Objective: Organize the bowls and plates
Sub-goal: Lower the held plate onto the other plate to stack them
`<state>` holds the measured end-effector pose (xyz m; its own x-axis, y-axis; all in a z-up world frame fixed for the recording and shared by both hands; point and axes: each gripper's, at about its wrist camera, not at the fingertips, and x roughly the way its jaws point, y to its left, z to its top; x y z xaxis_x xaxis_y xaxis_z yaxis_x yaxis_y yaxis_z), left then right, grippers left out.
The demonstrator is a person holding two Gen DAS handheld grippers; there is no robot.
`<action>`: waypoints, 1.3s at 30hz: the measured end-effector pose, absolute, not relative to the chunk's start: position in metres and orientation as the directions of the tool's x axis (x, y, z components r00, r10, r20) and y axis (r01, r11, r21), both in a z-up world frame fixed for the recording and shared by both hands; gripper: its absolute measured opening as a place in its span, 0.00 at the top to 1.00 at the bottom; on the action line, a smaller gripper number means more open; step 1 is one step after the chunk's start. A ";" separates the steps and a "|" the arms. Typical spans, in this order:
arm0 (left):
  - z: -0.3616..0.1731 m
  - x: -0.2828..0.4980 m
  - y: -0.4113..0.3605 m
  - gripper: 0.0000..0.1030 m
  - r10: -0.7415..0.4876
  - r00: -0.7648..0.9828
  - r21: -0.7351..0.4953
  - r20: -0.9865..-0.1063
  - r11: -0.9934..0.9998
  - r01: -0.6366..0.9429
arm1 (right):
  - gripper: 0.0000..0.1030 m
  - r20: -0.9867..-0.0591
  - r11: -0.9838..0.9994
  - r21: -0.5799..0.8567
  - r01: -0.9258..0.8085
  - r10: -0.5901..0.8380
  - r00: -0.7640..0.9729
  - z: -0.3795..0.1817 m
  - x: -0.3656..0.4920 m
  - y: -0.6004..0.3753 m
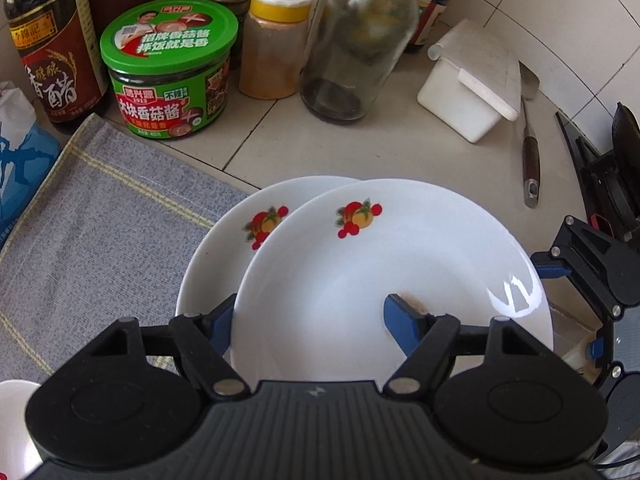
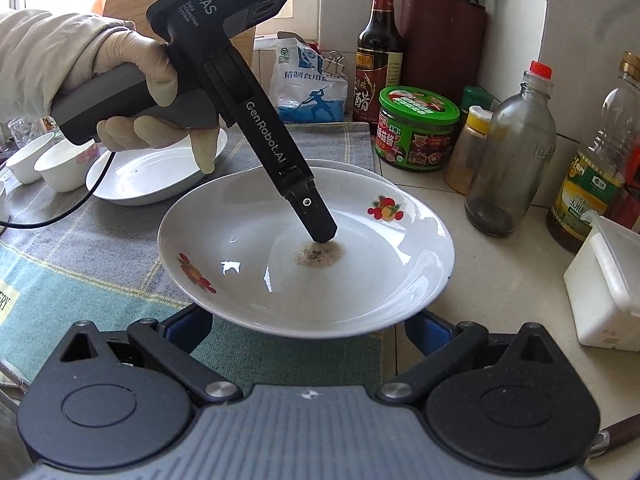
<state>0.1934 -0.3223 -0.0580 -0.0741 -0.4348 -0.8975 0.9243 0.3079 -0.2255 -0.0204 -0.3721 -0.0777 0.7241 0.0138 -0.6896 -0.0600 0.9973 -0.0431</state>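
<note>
L gripper [image 1: 310, 312] tight, R gripper [image 2: 306, 328] wide

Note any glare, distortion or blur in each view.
Left wrist view: window glare on the white fruit-printed plate, fisheye bends the tiled counter, edges soft. Right wrist view: streaky highlights on that plate, backlit window washes out the upper left, clear glass bottle leans outward.

Fruit-printed white plate [image 2: 256, 276] tilted over matching plate [image 1: 224, 248]

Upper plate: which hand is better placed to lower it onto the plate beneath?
Left. The left gripper is shut on the rim of the upper plate, above the lower plate. The right gripper is open beneath its edge, holding nothing.
</note>
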 end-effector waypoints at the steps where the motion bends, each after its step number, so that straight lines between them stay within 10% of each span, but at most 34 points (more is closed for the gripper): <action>1: -0.058 0.194 -0.322 0.27 -0.436 -0.073 -0.225 -0.897 0.309 0.924 | 0.00 -0.691 0.997 -0.045 -0.059 0.012 0.723 -0.077 -0.019 -0.371; 39: -0.039 0.202 -0.321 0.23 -0.439 0.018 -0.149 -0.898 0.343 0.927 | 0.00 -0.659 0.996 -0.029 -0.084 0.044 0.751 -0.079 -0.023 -0.369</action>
<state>0.2019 -0.3210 -0.0391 0.0180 -0.4394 -0.8981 0.9274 0.3430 -0.1493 -0.0226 -0.3685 -0.0788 0.7509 0.0443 -0.6590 -0.0842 0.9960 -0.0291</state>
